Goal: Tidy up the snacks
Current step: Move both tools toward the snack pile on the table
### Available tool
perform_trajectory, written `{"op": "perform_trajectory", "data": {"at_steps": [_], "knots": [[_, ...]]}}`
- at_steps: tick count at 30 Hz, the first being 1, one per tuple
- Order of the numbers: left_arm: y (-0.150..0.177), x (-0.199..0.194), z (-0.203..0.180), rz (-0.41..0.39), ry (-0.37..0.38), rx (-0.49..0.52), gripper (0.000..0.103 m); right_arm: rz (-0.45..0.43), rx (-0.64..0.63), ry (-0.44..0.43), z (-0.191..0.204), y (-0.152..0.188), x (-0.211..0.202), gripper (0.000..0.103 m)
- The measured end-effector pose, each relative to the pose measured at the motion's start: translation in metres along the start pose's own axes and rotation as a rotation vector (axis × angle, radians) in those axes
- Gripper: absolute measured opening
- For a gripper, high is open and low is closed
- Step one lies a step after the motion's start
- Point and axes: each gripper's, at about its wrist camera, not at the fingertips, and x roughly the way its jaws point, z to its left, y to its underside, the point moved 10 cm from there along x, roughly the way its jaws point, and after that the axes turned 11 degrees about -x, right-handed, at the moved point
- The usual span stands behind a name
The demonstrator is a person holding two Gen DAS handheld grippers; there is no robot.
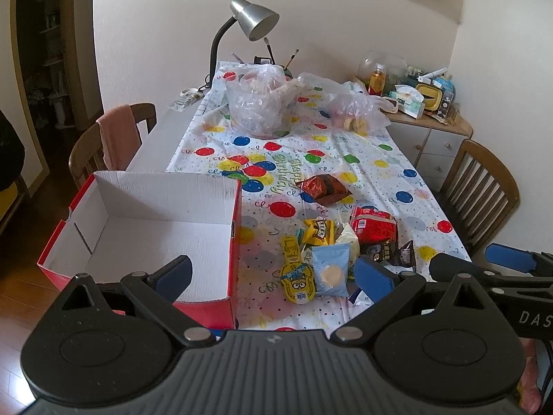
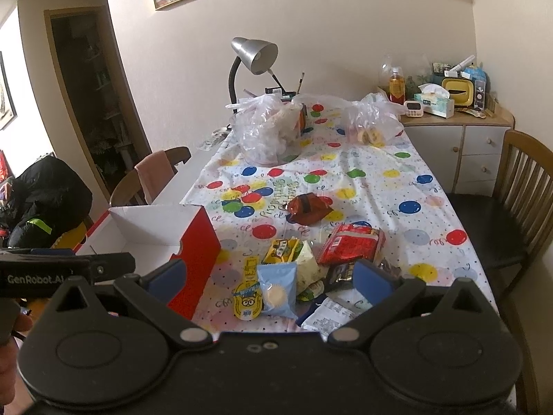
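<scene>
hovering over the near edge of the bench (image 1: 408,186), the left gripper (image 1: 273,278) and right gripper (image 2: 269,282) both stand wide apart with nothing between their fingers. a red box (image 1: 207,307) with a bare white inside sits at the bench's near left corner, its right wall just beside the snacks (image 1: 331,249). open cloth lies between that pile and the plastic bags (image 1: 259,103) at the far end, with one dark red packet (image 1: 325,188) alone in the middle. the snacks are a loose heap of small packets, yellow, pale blue, red and dark, some overlapping.
</scene>
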Motion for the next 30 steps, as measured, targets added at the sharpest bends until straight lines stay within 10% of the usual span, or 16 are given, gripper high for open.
{"op": "perform_trajectory", "data": {"at_steps": [30], "knots": [[0.016, 0.085, -0.034, 0.173, 0.035, 0.074, 0.101, 0.121, 0.106, -0.031, -0.032, 0.031, 0.049, 0.095]]}}
